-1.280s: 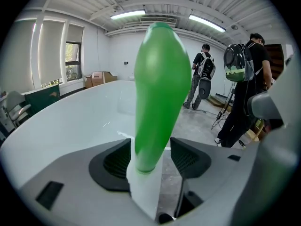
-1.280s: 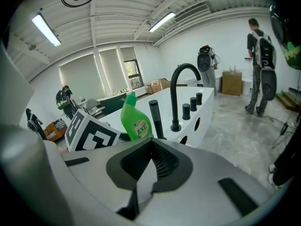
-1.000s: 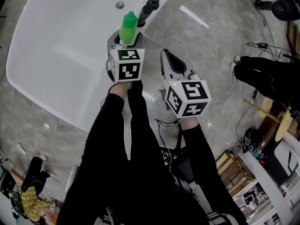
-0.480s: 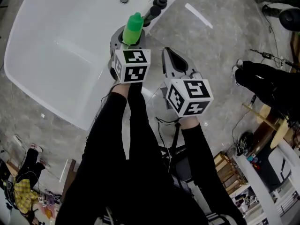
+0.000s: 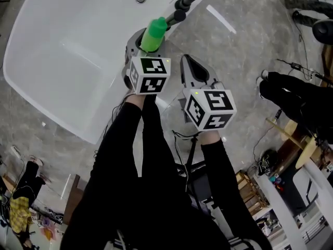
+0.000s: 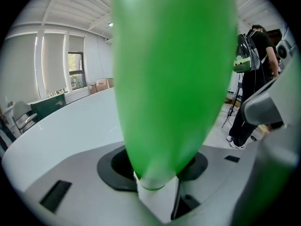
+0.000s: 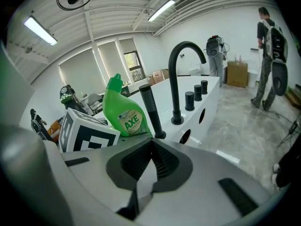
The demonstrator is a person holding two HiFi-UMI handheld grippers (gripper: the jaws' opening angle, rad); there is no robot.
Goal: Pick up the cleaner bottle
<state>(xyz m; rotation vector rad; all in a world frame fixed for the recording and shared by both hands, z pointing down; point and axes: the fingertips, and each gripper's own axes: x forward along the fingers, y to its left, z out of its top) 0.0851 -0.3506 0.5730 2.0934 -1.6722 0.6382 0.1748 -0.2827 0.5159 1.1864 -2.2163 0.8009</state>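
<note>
a white bathtub [image 5: 62, 51] sits on a grey marble floor. in the head view the cleaner bottle [image 5: 153, 34] stands on its rim by the black faucet [image 5: 182, 3], your left gripper [image 5: 147, 45] around it. in the left gripper view the jaws are closing on the green body, not yet clamped. in the right gripper view your right gripper [image 7: 149, 147] is closed and empty. you're mid-grasp: finish squeezing, then lift.

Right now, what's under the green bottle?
The white tub lies below the bottle. Its base is hidden by the left tongs, whose jaws are closing around it, so contact can't be seen.
</note>
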